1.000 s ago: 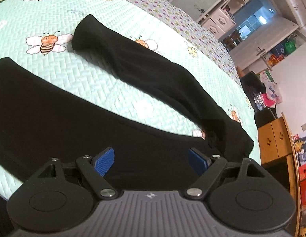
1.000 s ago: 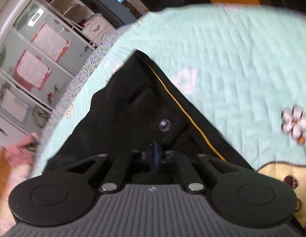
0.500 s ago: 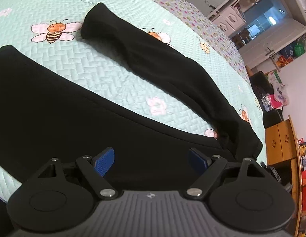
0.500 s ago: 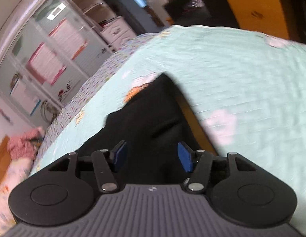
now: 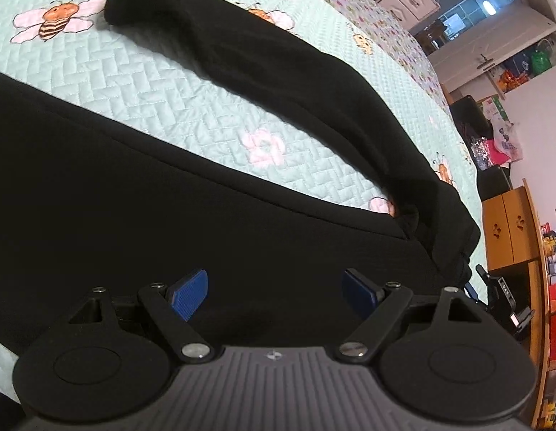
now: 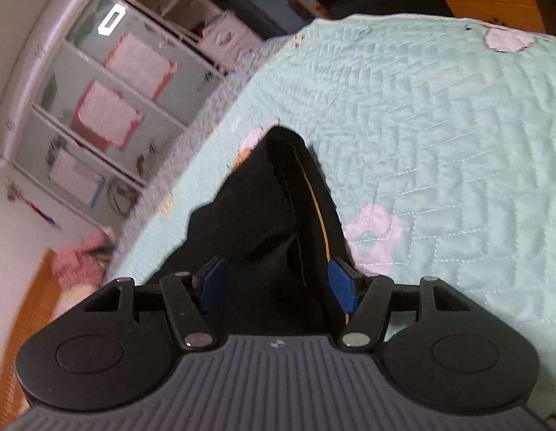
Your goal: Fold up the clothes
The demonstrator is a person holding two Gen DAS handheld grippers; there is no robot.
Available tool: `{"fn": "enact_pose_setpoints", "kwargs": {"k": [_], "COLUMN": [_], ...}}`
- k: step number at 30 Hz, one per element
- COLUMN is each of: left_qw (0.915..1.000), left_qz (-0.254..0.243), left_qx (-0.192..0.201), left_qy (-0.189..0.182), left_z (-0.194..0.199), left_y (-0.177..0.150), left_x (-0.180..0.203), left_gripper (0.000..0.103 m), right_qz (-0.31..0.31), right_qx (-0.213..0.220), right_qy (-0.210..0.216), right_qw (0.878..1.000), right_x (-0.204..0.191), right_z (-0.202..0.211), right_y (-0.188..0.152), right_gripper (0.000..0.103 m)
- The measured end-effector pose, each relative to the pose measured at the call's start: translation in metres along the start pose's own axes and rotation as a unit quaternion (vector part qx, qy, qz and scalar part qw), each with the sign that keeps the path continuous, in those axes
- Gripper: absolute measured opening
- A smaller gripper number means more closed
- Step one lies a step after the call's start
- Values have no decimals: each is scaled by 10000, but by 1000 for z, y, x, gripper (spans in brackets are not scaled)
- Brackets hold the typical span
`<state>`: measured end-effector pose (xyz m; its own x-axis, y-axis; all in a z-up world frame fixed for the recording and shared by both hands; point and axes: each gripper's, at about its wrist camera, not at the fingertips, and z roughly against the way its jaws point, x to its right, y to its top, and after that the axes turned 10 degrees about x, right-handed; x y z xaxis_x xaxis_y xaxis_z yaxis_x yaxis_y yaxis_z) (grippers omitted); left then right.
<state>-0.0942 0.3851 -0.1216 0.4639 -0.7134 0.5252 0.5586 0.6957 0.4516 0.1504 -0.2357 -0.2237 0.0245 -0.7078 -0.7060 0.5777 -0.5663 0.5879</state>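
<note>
Black trousers (image 5: 141,194) lie spread on a mint-green quilted bedspread (image 5: 159,100), their two legs forming a V; the far leg (image 5: 278,72) runs toward the top left. My left gripper (image 5: 276,289) hovers open just above the near leg, its blue pads (image 5: 190,292) wide apart. In the right wrist view the waist end of the trousers (image 6: 263,215), with a thin yellow seam (image 6: 319,215), lies on the bed. My right gripper (image 6: 278,285) is open, with waist fabric lying between its pads, not clamped.
The bedspread (image 6: 439,125) has bee and flower prints. A wooden cabinet (image 5: 508,226) and dark chairs (image 5: 470,115) stand beyond the bed's far edge. White shelving with pink papers (image 6: 109,100) lines the wall, and pink cloth (image 6: 80,262) lies beside the bed.
My right gripper let go of the waistband, opened and drew back along it. My left gripper stayed open and drifted closer over the near trouser leg.
</note>
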Motion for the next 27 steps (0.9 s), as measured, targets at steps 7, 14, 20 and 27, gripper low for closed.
{"fn": "enact_pose_setpoints", "kwargs": {"k": [7,14,20,27], "left_qw": [9998,9996,9994,9993], "left_qz": [73,124,140,190], "left_qx": [-52,-115,-91,-147], "left_qy": [159,246,296,273], "left_z": [-2,-8,-6,-11], "left_y": [0,-3,-3,-4], "left_x": [-12,-19,-26,-32], "left_gripper": [85,85,85,85], "right_qz": [701,1032,1060,221], "right_qx": [-339,-220,-134,-268], "right_qy": [-19,-391,-650,71], "right_qw": [9970,9937,9921,9994], "right_x": [-24,-26,-20,-7], "right_z": [-21,-15,-8,46], "right_y": [4,4,4,-8], "right_gripper": [35,13,5,38]}}
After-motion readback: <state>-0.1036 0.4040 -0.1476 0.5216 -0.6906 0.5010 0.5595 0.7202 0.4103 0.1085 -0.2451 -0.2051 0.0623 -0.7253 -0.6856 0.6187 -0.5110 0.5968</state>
